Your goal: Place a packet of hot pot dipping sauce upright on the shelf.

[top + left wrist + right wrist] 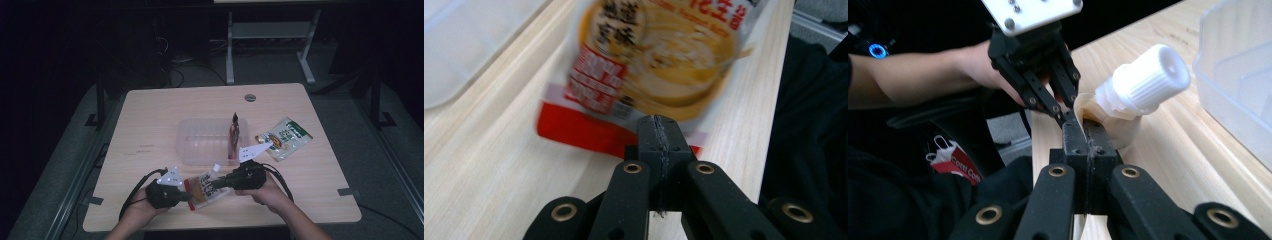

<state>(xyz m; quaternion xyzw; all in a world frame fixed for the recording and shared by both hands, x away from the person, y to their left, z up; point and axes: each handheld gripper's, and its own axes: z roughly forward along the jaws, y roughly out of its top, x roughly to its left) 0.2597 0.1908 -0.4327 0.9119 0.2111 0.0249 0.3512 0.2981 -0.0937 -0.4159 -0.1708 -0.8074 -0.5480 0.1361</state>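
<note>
Glossy, seemingly foil spouted pouch (206,188) pinched by jaws of left gripper (188,197) and right gripper (214,184).

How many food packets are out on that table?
3. A spouted pouch near the front edge, held between both tongs; a dark packet upright in the clear tub; a green-and-white packet lying right of the tub. Others may be hidden.

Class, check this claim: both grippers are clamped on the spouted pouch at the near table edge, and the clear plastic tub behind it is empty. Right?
Not quite. Both the left gripper and right gripper do clamp the spouted pouch, but the clear plastic tub is not empty: the high view shows a dark packet standing in it.
</note>
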